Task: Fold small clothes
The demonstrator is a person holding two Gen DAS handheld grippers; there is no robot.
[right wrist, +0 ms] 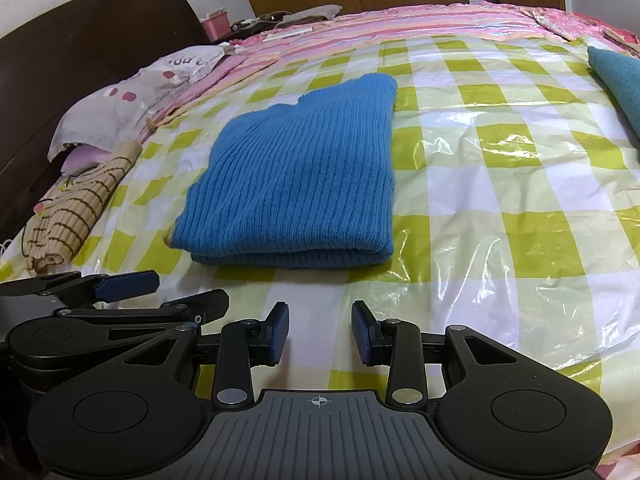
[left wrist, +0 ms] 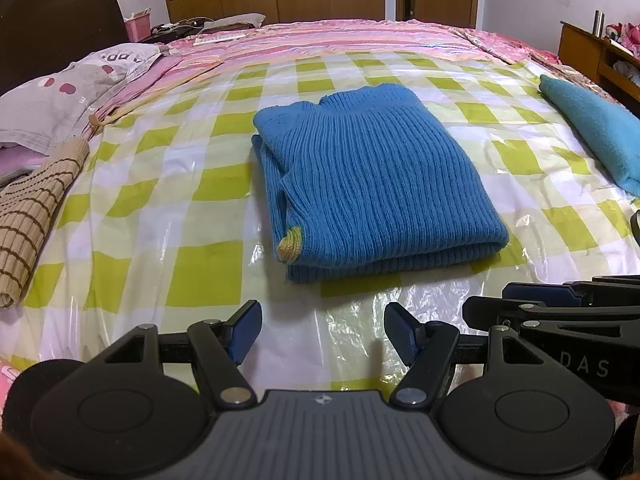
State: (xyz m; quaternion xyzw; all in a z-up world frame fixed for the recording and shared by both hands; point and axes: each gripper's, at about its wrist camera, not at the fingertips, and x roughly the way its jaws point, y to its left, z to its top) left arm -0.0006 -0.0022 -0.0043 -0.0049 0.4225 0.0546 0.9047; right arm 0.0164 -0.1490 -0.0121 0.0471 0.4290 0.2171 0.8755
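Blue ribbed sweater [left wrist: 372, 184] lies folded on the green-and-white checked plastic sheet [left wrist: 168, 208] that covers the bed, in front of both my grippers and not touching them. At its near left corner I see a small yellow patch [left wrist: 291, 245]; from the right wrist camera this patch is almost hidden. My left gripper [left wrist: 322, 334] has its jaws wide apart and holds nothing. My right gripper [right wrist: 320, 332] is also parted and without load, a little narrower. A beige striped garment [right wrist: 76, 216] lies at the left, partly cut by the frame edge. A teal cloth [left wrist: 596, 136] at the right is also cut off. A grey pillow [left wrist: 60, 92] lies near the dark headboard [right wrist: 80, 36].
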